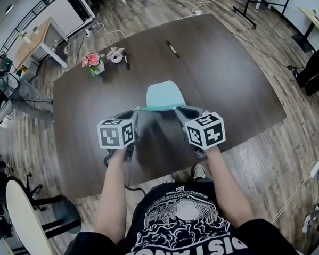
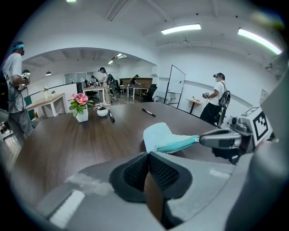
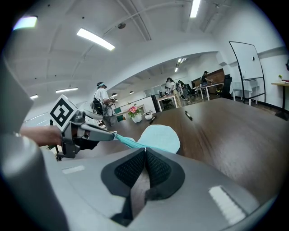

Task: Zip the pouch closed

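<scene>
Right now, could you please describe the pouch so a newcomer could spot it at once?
On the dark table, look toward the near edge. The pouch is pinched by the left claw and the right claw; it alone is pale teal.

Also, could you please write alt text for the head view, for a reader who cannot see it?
Seen from above, a person's left gripper and right gripper, both shut, each pinch one end of a light teal pouch's near edge over a dark brown table. A potted flower, a small bowl and two markers sit at its far side.
</scene>
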{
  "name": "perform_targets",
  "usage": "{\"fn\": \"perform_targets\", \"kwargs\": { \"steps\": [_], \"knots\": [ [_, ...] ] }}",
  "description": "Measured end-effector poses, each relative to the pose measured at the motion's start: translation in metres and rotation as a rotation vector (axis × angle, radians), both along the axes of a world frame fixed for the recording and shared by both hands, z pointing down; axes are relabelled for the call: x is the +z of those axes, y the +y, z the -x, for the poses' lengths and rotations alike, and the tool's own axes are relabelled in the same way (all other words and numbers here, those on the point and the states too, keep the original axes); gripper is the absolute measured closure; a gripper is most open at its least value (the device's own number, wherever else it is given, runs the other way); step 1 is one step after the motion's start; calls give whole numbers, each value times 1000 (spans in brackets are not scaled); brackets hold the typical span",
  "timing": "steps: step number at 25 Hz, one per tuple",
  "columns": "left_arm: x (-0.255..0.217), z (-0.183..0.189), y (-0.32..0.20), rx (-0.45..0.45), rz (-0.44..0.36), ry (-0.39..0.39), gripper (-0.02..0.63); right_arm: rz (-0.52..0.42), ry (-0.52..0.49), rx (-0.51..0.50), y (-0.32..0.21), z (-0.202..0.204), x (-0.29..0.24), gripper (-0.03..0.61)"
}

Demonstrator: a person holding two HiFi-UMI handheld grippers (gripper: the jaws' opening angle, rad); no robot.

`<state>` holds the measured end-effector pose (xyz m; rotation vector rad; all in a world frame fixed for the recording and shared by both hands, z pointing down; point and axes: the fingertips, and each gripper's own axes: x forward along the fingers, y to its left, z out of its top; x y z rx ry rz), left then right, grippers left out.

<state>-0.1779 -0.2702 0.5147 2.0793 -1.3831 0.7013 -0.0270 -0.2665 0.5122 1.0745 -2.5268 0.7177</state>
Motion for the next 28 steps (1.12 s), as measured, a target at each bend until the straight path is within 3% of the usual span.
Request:
{"fn": "perform_targets", "kwargs": {
  "steps": [20,28],
  "knots": [
    [6,9,0,-26,6,-9,604,17,12,56,-7,-17,7,572],
    [26,-5,9,-4,29,25,601,69,35,104,-7,-25,30,571]
  ]
}}
